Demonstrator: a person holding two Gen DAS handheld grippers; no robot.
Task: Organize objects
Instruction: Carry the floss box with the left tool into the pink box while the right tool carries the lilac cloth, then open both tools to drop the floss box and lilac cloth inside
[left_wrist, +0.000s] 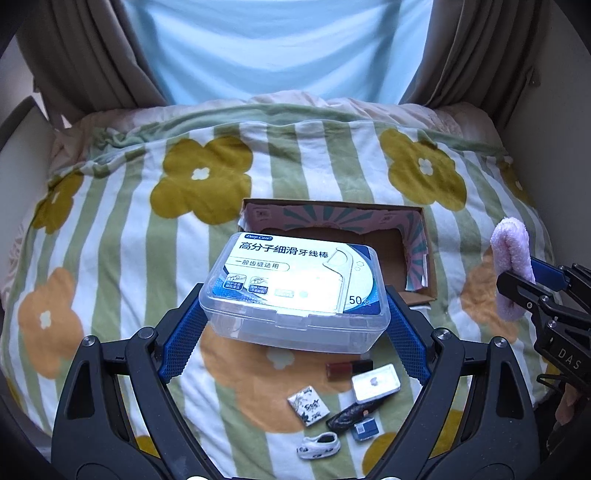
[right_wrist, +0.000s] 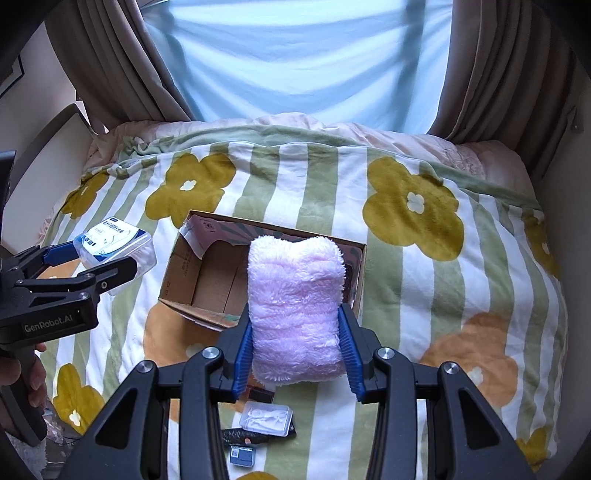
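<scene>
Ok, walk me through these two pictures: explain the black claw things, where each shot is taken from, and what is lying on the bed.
There is no robot here. A person holds two black hand-held clamps with blue pads, and a wide-angle camera on each looks along its fingers.

The left wrist view shows the left gripper clamped on a clear plastic floss-pick box with a blue and white label. The right wrist view shows the right gripper squeezing a folded fluffy pink cloth.

Both hang above a striped, flowered blanket. An open cardboard box sits on it. Nearer lie small items, among them a small silver tin, a dark red tube and a square printed packet.
</scene>
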